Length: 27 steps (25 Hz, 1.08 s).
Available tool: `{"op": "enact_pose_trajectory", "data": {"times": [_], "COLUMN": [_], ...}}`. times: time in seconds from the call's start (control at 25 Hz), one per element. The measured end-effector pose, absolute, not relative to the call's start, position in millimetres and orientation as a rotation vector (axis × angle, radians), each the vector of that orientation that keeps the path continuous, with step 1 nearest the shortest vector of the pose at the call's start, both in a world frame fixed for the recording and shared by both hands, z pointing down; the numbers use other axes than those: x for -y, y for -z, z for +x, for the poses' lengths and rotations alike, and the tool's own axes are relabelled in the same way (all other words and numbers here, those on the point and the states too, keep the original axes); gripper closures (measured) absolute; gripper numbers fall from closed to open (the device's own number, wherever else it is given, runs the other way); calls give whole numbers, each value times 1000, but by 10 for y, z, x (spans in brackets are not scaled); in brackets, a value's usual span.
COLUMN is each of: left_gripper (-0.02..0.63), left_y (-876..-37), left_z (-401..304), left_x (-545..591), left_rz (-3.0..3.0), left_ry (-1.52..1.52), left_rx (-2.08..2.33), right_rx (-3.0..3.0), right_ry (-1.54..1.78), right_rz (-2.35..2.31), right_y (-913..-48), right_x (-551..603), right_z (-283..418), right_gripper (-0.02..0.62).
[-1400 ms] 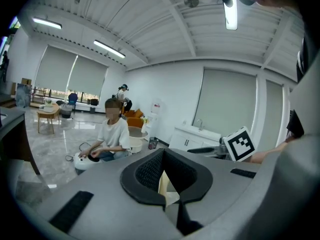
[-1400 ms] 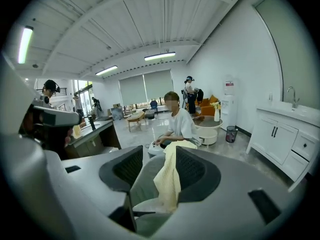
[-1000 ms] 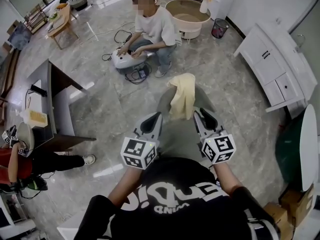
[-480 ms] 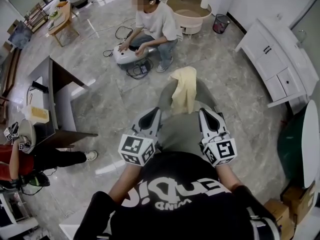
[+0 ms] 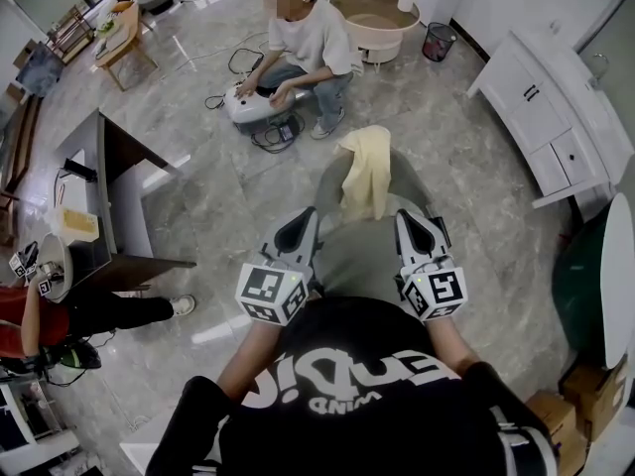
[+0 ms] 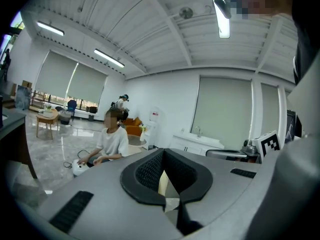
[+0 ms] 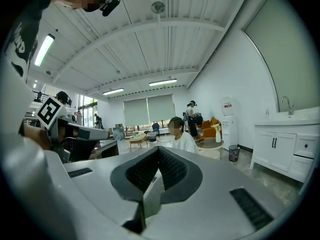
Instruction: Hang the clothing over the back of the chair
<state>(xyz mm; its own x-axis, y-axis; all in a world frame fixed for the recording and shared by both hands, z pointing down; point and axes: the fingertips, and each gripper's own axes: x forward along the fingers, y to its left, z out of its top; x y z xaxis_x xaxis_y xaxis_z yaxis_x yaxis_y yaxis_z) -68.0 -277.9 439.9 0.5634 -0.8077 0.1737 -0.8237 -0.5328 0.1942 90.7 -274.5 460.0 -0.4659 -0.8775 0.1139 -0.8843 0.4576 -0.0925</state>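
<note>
A pale yellow garment [image 5: 367, 175] hangs draped over the back of a grey chair [image 5: 349, 256] in the head view. Both grippers hover over the chair's seat, just short of the garment's lower edge and apart from it. My left gripper [image 5: 303, 223] is shut with nothing in it, its jaws meeting at the tip in the left gripper view [image 6: 162, 156]. My right gripper [image 5: 412, 221] is also shut and empty, as the right gripper view [image 7: 159, 154] shows. A sliver of pale cloth shows past the left jaws.
A person [image 5: 303, 43] crouches on the marble floor beyond the chair over a white device [image 5: 248, 107] with cables. A white cabinet [image 5: 546, 117] stands at right, a dark desk [image 5: 99, 181] at left, and a round tub [image 5: 372, 13] and bin [image 5: 437, 43] at the back.
Both grippers have drawn back a little from the garment toward me. The right gripper's tip was at the cloth's lower edge and now stands apart from it. The garment stays on the chair back.
</note>
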Motion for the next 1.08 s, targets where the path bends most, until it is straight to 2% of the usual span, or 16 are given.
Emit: {"op": "enact_pose_trajectory", "data": {"times": [1.08], "left_gripper": [591], "left_y": [-4423], "left_z": [-763], "left_x": [2831], "left_rz": [2506], "left_ry": [-104], "left_rx": [1407], "right_rx": [2631], "right_ry": [-265], "right_rz": [1570], "right_y": [-4661], "right_x": [2791], "right_z": [847], "right_gripper": [580]}}
